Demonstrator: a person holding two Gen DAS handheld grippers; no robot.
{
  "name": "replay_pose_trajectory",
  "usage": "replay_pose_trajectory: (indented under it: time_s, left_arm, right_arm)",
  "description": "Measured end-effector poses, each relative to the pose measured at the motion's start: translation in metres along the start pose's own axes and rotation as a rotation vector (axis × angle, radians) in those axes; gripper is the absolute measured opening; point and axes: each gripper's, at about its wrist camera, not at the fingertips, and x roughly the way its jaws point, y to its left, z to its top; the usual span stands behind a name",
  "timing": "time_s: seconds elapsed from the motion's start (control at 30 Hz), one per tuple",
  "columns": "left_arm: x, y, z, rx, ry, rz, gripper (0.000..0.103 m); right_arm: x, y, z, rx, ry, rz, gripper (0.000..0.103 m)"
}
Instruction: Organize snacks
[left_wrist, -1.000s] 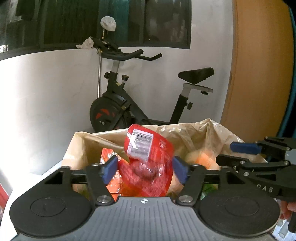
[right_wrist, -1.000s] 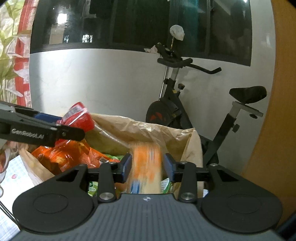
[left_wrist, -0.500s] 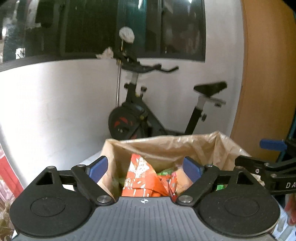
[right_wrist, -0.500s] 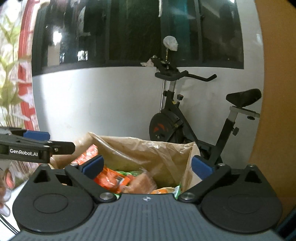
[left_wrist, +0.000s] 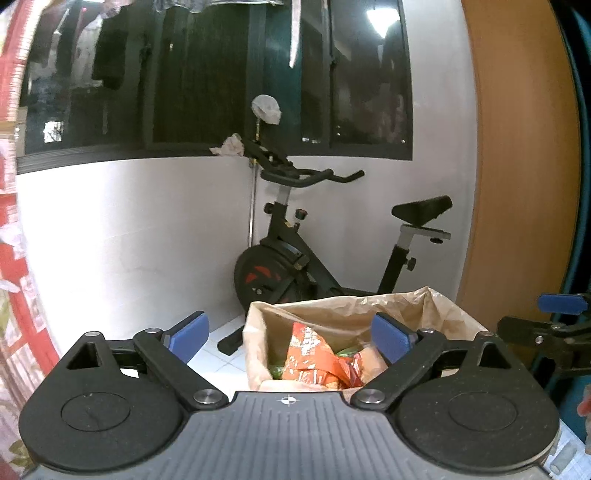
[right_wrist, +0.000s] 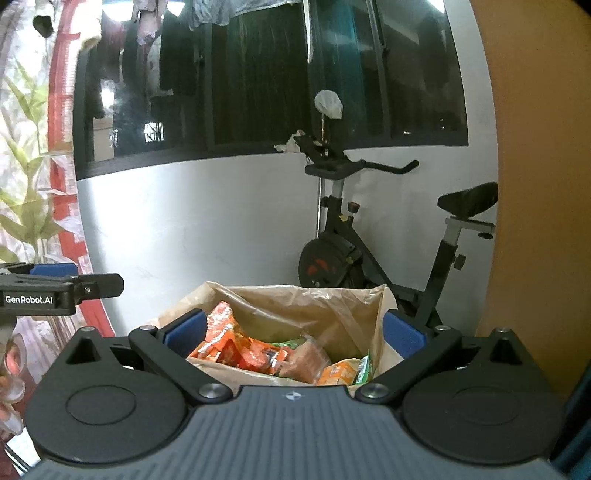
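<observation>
Both packets dropped into bag (right_wrist: 332, 306); "GenRobot.AI" on left gripper (right_wrist: 55, 291).

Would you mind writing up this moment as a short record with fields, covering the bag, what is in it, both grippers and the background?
container: brown paper bag, top open
contents: orange snack packets, a green packet, a brownish packet
left gripper: jaws have just been opening, wide apart, nothing between them, above the bag
right gripper: jaws have just been opening, wide apart, nothing between them, above the bag
background: exercise bike by a white wall, dark window above
</observation>
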Motion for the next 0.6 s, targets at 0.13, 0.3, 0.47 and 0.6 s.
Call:
replay_pose_trajectory:
  time_s: [0.13, 0.3, 0.47, 0.6]
  left_arm:
    - [-0.02, -0.001, 0.0, 0.009, -0.034, 0.037, 0.096]
    - [-0.036, -0.005, 0.0, 0.02, -0.044, 0.072, 0.096]
    - [-0.042, -0.005, -0.002, 0.0, -0.021, 0.058, 0.096]
    - [-0.041, -0.004, -0.003, 0.012, -0.01, 0.066, 0.096]
  right_arm:
    - [-0.019, 0.007, 0.003, -0.002, -0.029, -0.006, 0.103]
    - [-0.028, 0.014, 0.001, 0.011, -0.025, 0.004, 0.103]
    - [-0.032, 0.018, -0.002, 0.007, -0.005, 0.016, 0.103]
    - [-0.035, 0.019, -0.004, 0.005, -0.005, 0.014, 0.103]
